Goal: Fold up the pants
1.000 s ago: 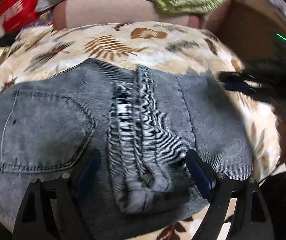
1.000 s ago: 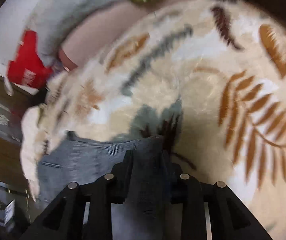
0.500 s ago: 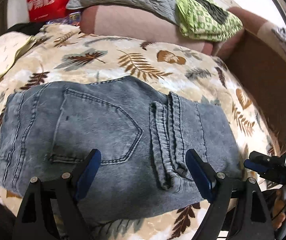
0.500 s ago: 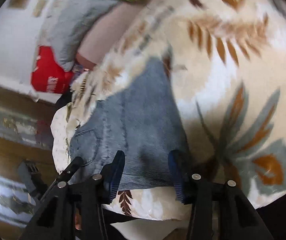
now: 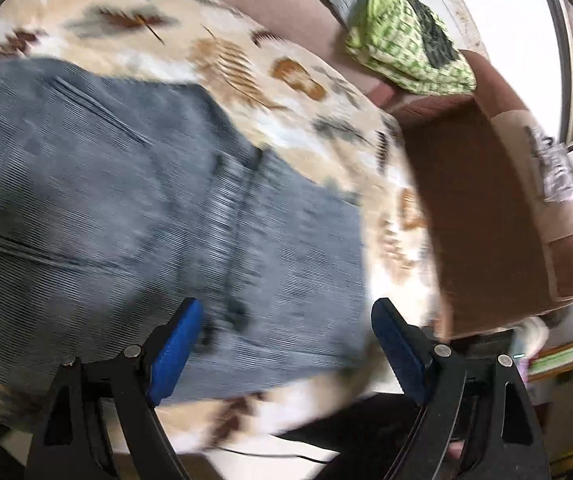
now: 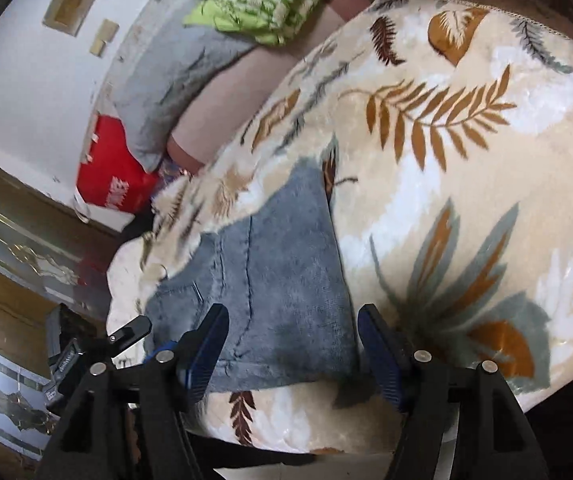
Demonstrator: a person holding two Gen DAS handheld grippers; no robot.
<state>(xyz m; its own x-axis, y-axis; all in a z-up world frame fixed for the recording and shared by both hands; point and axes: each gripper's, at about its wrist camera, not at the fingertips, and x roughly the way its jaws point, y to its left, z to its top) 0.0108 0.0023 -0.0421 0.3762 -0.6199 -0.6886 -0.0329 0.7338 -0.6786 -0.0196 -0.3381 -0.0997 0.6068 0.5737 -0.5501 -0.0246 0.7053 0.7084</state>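
Lying folded — grey-blue denim pants [image 6: 278,280], seams showing, on leaf-print blanket [image 6: 466,200]

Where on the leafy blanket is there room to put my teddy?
Right of the folded jeans, the leaf-print blanket lies bare out to its edge. A narrower bare strip runs between the jeans and the pink cushion. The jeans' end is taken.

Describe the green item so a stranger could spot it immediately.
Start from the leaf-print blanket where the folded grey jeans lie. Look past it to the pinkish sofa back by the white wall. The green patterned cloth is bunched on top, the only bright lime thing, beside a plain grey pillow.
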